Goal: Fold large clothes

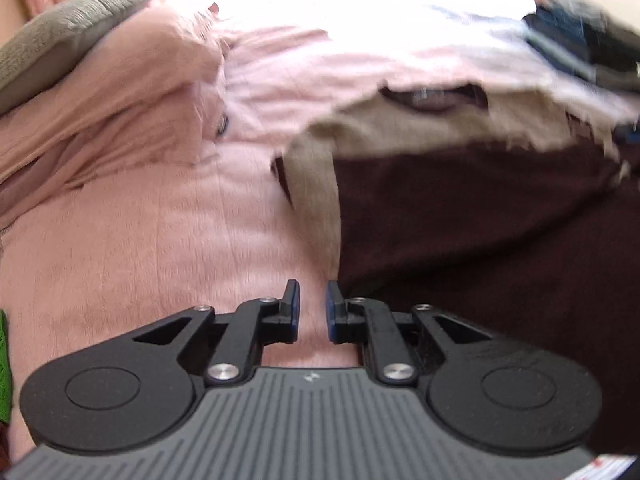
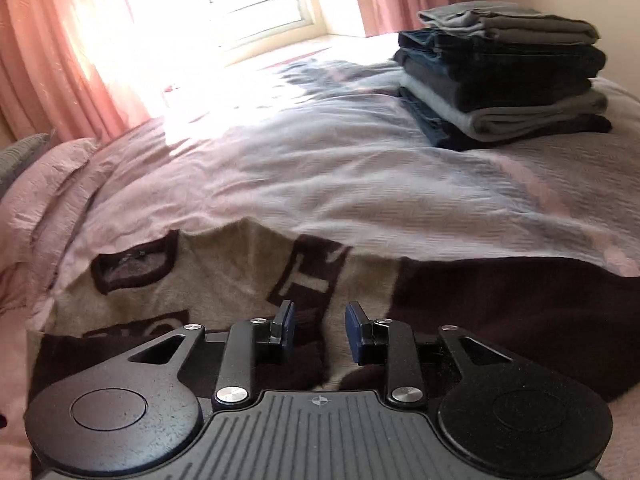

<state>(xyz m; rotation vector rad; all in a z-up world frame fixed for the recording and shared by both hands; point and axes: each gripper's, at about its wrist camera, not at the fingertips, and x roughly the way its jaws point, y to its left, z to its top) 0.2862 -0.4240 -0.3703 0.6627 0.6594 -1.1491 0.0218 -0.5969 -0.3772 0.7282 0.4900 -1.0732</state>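
Note:
A beige and dark brown knitted sweater (image 1: 460,216) lies spread on a bed with a pink cover. In the left wrist view my left gripper (image 1: 313,308) is open, hovering over the pink cover just left of the sweater's beige side edge, with nothing between its fingers. In the right wrist view the sweater (image 2: 224,276) shows its neck opening and brown lettering. My right gripper (image 2: 320,330) is open above the sweater's lower part, holding nothing.
A stack of folded dark and grey clothes (image 2: 504,76) sits at the far right of the bed. A pale quilt (image 2: 340,176) lies beyond the sweater. Pink pillows (image 1: 104,120) and a grey cushion (image 1: 60,40) lie at the left. Curtains (image 2: 52,64) flank a bright window.

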